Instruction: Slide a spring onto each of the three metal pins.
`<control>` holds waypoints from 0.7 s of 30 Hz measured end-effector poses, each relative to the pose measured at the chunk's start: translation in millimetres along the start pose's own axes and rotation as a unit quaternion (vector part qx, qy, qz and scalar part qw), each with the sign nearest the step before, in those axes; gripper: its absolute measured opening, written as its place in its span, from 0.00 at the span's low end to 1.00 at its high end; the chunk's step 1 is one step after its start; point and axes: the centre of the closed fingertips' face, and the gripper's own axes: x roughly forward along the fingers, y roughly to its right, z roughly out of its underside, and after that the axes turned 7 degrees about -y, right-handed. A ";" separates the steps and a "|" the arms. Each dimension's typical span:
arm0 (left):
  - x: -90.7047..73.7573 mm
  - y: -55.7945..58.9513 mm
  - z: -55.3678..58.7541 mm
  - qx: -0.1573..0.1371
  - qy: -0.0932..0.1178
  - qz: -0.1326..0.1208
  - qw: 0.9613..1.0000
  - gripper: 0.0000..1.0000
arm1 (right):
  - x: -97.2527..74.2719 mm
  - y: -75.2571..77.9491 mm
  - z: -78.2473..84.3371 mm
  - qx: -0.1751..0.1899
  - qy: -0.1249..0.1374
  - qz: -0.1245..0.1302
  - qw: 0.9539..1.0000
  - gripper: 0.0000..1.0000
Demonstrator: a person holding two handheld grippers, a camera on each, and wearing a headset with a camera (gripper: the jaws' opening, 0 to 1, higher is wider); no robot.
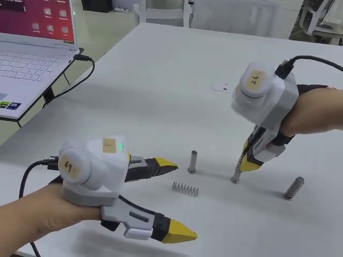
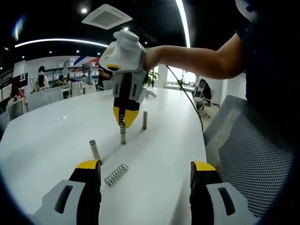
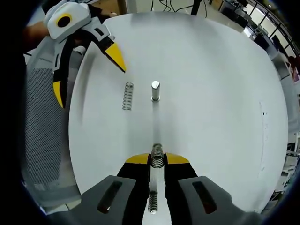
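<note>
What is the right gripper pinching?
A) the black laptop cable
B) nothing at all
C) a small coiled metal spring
C: the right gripper is shut on a small coiled metal spring, holding it over a short metal pin that stands on the white table.

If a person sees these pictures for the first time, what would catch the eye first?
The right gripper, shut on a spring, holds it over an upright pin near the middle of the white table. The left gripper hangs open at the near left, and between the two a loose spring lies flat beside a bare pin.
</note>
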 end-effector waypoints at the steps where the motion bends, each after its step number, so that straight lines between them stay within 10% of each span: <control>1: 0.0 -0.1 0.2 0.000 0.000 0.000 1.000 0.74 | 1.3 -0.5 0.3 0.000 -0.001 0.000 1.000 0.08; 21: 0.9 0.9 0.2 0.000 -0.002 0.001 1.000 0.73 | 22.2 -13.8 4.5 -0.002 -0.014 -0.018 1.000 0.08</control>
